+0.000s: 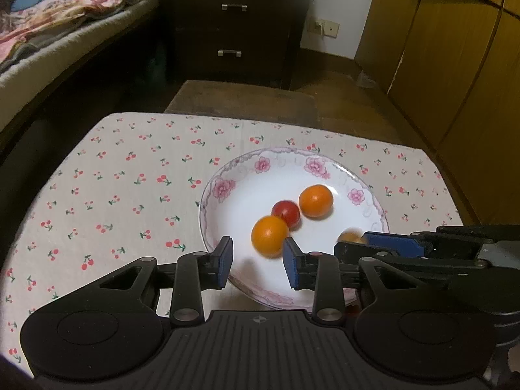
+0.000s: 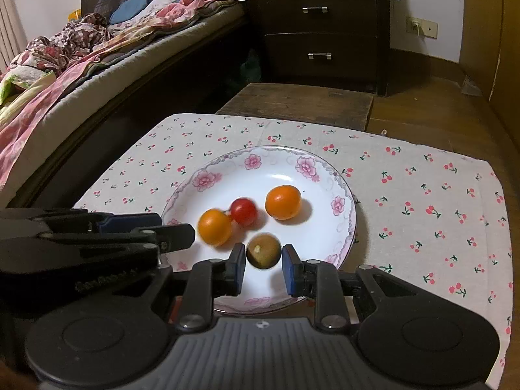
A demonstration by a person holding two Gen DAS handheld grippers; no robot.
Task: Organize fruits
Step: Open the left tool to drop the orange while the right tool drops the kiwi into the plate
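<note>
Left wrist view: left gripper (image 1: 257, 261) over the near rim of a floral plate (image 1: 227, 191) on a cherry-print cloth (image 1: 113, 195), jaws apart, a blurred orange fruit (image 1: 269, 236) between the pads but not pinched; red tomato (image 1: 286, 213) and second orange fruit (image 1: 316, 201) lie behind. Right wrist view: right gripper (image 2: 263, 269) jaws flank a brownish fruit (image 2: 263, 251), gaps visible either side.
</note>
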